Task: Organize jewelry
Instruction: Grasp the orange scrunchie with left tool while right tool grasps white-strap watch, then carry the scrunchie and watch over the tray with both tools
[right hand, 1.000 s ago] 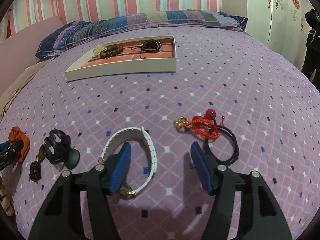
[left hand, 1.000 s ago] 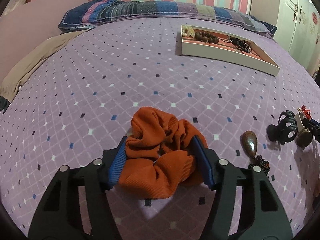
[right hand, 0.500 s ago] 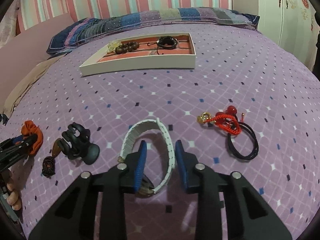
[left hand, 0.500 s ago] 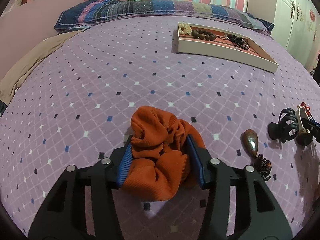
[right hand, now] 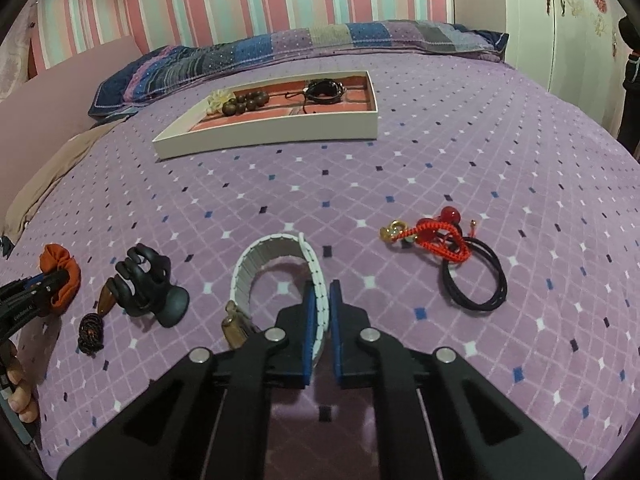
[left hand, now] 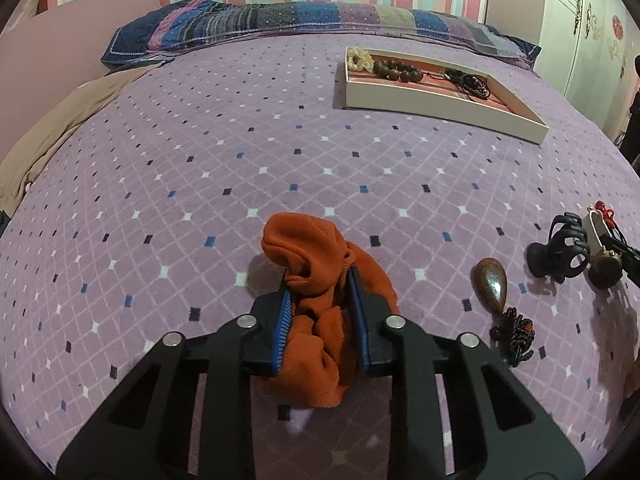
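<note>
My left gripper (left hand: 319, 284) is shut on an orange scrunchie (left hand: 320, 276), which bulges above and below the blue pads. My right gripper (right hand: 321, 294) is shut on the right side of a white bracelet (right hand: 272, 258) that curls over the purple bedspread. A white tray (right hand: 280, 132) with a red lining lies far ahead; it holds brown beads (right hand: 240, 104), a cream piece and a black cord bracelet (right hand: 324, 90). The same tray (left hand: 440, 100) shows at upper right in the left wrist view.
A black claw clip (right hand: 148, 284), a brown teardrop pendant on a beaded cord (left hand: 492, 284), a red cord bracelet with beads (right hand: 436, 232) and black hair ties (right hand: 476, 280) lie on the bedspread. Pillows line the headboard. A white wardrobe (right hand: 580, 20) stands at right.
Both grippers have closed: the left squeezed the orange scrunchie tight and lifted it slightly, and the right narrowed from wide open onto the white bracelet's band.
</note>
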`<state>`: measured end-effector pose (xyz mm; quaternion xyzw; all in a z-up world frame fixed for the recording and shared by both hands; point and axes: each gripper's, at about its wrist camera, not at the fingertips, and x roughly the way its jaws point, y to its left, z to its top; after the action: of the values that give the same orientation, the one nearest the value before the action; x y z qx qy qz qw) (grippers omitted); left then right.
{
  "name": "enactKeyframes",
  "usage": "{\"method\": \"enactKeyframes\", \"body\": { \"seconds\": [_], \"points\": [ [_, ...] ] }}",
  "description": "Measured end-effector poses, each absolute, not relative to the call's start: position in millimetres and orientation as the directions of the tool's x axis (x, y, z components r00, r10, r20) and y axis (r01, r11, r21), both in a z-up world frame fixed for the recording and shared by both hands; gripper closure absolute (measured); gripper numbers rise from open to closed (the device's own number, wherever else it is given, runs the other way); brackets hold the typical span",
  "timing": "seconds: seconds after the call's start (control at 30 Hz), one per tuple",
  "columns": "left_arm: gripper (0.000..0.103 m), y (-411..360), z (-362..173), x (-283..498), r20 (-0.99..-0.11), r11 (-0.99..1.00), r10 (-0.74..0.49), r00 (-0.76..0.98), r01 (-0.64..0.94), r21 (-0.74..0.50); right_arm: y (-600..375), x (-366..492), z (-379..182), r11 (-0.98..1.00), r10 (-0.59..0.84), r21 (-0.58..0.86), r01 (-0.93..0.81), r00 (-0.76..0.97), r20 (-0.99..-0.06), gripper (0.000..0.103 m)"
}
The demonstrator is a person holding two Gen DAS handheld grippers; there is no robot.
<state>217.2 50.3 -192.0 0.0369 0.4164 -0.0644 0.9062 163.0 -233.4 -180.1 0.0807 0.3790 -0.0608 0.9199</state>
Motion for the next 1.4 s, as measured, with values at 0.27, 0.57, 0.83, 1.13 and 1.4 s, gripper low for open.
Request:
{"method": "enactKeyframes", "body": {
  "seconds": [0.27,0.57,0.83,1.13,1.4],
  "points": [
    [0.086,51.3,-189.2,214.5,-0.747,0.989,-0.088,0.659,0.147,0.013,-234.5,157.0,-175.7,0.978,-0.058,0.109,0.179,0.731,-0.680,0.096],
    [0.087,43.2,-164.8,221.8,-0.705,0.985,-0.137,0.696,0.172,-0.022,-235.6,162.7,-163.5,0.976,-0.054,0.128,0.174,0.769,-0.637,0.096],
    [0.087,11.3,-116.8,253.9,-0.636,0.977,-0.174,0.752,0.211,-0.017,-239.5,198.1,-138.2,0.974,-0.045,0.152,0.165,0.808,-0.588,0.096],
    [0.087,-37.0,-83.6,331.9,-0.582,0.966,-0.221,0.783,0.257,-0.021,-242.1,286.1,-104.2,0.977,-0.079,0.128,0.170,0.848,-0.524,0.096],
    [0.087,-65.5,-102.9,422.0,-0.638,0.961,-0.257,0.726,0.261,-0.089,-248.2,387.1,-113.4,0.974,-0.081,0.131,0.187,0.821,-0.565,0.096]
  ]
}}
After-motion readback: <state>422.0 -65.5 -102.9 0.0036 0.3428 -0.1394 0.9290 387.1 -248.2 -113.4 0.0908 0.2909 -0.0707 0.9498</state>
